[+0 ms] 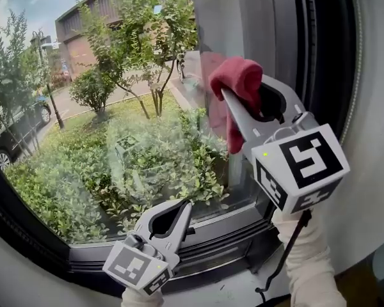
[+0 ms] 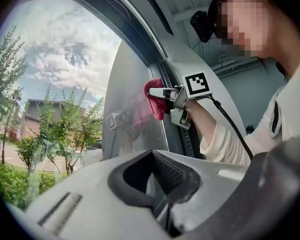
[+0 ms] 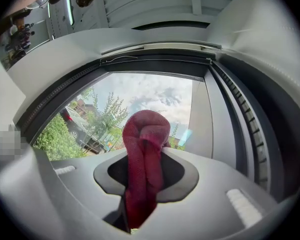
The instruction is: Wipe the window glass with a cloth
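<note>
A dark red cloth (image 1: 238,88) is pinched in my right gripper (image 1: 233,98), which is shut on it and holds it against the window glass (image 1: 102,120) near the pane's right edge. In the right gripper view the cloth (image 3: 145,164) hangs bunched between the jaws, in front of the glass (image 3: 140,96). The left gripper view shows the cloth (image 2: 156,98) and the right gripper (image 2: 166,94) up at the pane's right side. My left gripper (image 1: 184,204) is low by the bottom frame, shut with nothing in it; in its own view the left gripper (image 2: 162,196) has its jaws together.
A dark window frame (image 1: 198,242) runs along the bottom, and a grey side frame with a black seal (image 1: 320,43) stands at the right. A cable (image 1: 288,248) hangs from the right gripper. Outside are trees, shrubs and a parked car (image 1: 6,136).
</note>
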`<state>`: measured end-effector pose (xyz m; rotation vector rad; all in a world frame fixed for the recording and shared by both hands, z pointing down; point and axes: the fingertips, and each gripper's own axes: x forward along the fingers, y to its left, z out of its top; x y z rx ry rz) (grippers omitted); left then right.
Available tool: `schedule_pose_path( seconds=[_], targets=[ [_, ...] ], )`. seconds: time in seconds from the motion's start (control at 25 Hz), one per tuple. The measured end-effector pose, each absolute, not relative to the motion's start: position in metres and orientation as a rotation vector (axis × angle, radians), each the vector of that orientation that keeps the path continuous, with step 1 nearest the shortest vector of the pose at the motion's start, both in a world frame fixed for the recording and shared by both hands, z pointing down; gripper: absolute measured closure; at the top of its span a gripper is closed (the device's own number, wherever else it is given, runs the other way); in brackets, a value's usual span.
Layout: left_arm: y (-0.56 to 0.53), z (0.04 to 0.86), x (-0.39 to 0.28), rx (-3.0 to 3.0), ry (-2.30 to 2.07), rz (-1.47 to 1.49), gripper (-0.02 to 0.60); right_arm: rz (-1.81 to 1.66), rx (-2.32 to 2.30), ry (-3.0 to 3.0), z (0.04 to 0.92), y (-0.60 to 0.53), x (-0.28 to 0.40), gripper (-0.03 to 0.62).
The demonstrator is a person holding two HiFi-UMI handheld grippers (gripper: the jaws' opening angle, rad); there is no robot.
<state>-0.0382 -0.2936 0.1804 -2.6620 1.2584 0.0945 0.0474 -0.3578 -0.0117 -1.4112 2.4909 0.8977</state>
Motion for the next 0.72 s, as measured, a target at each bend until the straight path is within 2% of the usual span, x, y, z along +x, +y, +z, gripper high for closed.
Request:
schedule_pose_path(
  seconds=[0.4, 0.72],
  targets=[
    [-0.285, 0.183, -0.030, -2.655, 1.271, 0.118, 0.581, 1.010, -1.442, 2.422, -0.007, -0.341, 0.042, 0.476],
    [-0.298, 0.187, -0.022, -2.649, 1.292, 0.099, 0.581, 0.917, -1.366, 2.454, 0.032, -0.353, 0.032, 0.476]
  ],
)
